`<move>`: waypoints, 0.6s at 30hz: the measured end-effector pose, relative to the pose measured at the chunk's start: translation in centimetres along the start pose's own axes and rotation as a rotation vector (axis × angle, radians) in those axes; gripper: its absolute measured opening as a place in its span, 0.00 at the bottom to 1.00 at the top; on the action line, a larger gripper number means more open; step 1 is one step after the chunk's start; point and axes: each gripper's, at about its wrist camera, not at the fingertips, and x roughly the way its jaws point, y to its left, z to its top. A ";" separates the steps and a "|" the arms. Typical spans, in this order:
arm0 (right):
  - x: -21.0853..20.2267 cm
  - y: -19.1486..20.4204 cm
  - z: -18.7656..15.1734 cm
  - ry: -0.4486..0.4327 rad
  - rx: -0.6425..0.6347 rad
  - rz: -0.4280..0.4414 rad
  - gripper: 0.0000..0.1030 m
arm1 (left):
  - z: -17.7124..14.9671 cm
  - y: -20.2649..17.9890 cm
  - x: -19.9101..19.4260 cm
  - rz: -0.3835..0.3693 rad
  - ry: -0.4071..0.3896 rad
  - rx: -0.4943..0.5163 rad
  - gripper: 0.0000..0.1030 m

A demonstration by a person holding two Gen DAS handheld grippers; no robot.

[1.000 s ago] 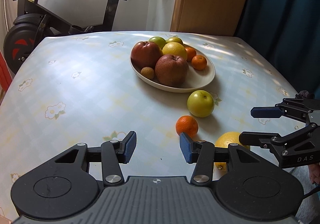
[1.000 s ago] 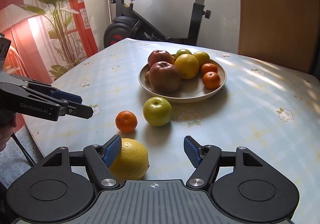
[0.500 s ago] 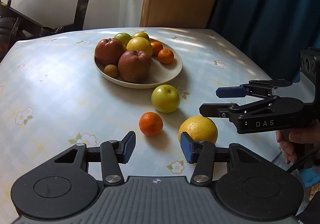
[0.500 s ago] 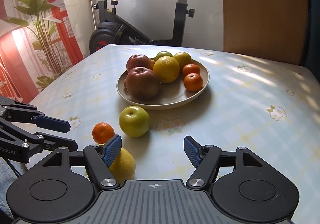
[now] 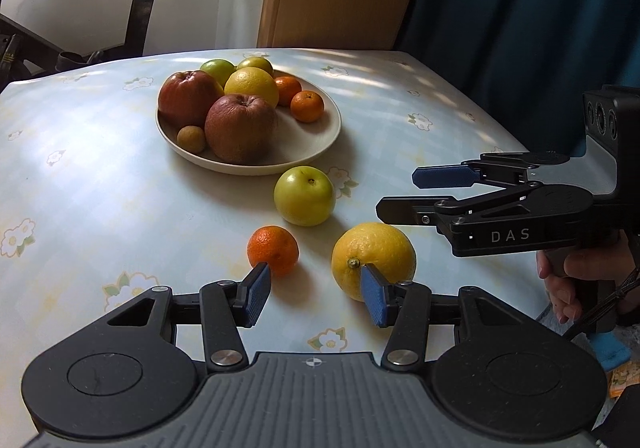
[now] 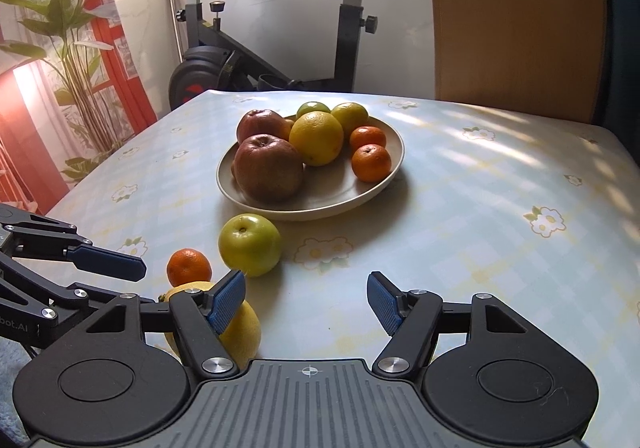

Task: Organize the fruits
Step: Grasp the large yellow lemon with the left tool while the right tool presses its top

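On the floral, pale-checked tablecloth-covered table (image 5: 100, 175) stands a round beige plate (image 5: 316, 135) holding two red-brown apples, a yellow citrus, greenish fruits, two small mandarins and one small tan fruit. Three fruits lie off the plate, toward the near edge: a green apple (image 5: 304, 195) just beside the rim, a small orange mandarin (image 5: 273, 250) and a large yellow lemon-like citrus (image 5: 374, 258). The left gripper (image 5: 316, 294) hovers low with its jaws parted and nothing between them, near the mandarin and the citrus. The right gripper (image 6: 306, 300), held in a hand (image 5: 568, 280), is likewise spread and empty, the yellow citrus beneath its left finger.
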 end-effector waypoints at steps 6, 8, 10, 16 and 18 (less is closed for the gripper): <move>-0.8 -0.5 -0.3 -0.001 -0.036 -0.015 0.61 | 0.8 0.2 1.0 0.015 0.016 -0.022 0.49; -1.4 -0.3 -0.6 0.001 -0.073 -0.020 0.61 | 1.1 0.1 1.2 0.010 0.017 -0.021 0.49; -2.0 -0.2 -0.8 0.005 -0.099 -0.013 0.61 | 1.3 0.1 1.3 0.001 0.017 -0.025 0.49; -2.7 1.2 -1.1 0.019 -0.171 0.022 0.61 | 2.1 0.1 2.1 -0.014 0.017 -0.042 0.49; -2.3 1.7 -1.1 0.030 -0.193 0.030 0.61 | 2.5 0.3 2.3 -0.030 0.019 -0.061 0.49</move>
